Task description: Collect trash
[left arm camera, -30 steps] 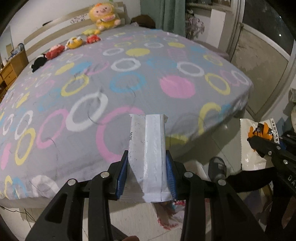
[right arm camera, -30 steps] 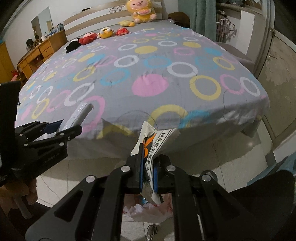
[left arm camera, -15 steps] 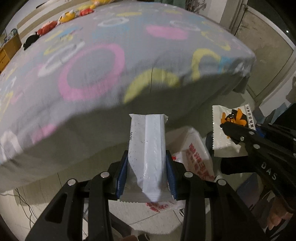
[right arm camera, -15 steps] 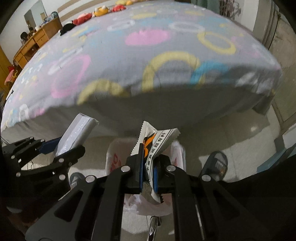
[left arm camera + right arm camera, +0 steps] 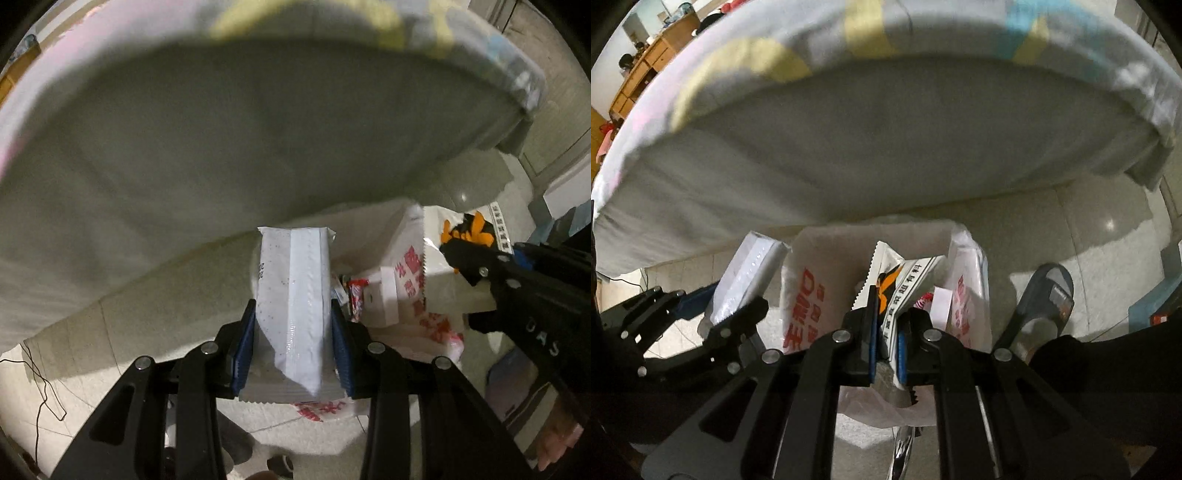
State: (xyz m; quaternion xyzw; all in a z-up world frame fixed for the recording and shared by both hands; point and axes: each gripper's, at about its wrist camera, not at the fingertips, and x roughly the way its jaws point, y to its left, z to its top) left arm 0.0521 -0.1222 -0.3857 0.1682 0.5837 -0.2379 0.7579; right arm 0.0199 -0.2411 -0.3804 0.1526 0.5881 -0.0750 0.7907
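Observation:
My left gripper (image 5: 293, 350) is shut on a white speckled snack packet (image 5: 291, 295), held upright just left of an open white trash bag (image 5: 410, 266) with red print. The right gripper (image 5: 885, 339) is shut on a crumpled white wrapper (image 5: 905, 284) with an orange mark and black print, hanging over the mouth of the trash bag (image 5: 798, 288). In the left wrist view the right gripper (image 5: 461, 258) and its wrapper (image 5: 469, 229) show at the right. The right wrist view shows the left gripper (image 5: 738, 310) with its packet (image 5: 750, 273) at the left. Red and white scraps (image 5: 358, 295) lie inside the bag.
The grey side of the bed (image 5: 240, 147) with its ringed sheet looms right behind the bag. Tiled floor (image 5: 1071, 236) spreads to the right. A foot in a blue slipper (image 5: 1045, 295) stands right of the bag. A thin black cable (image 5: 40, 384) lies on the floor at the left.
Both grippers have sunk from above the bed top down to the floor-level trash bag and tilted more downward. Each keeps its grip on its wrapper.

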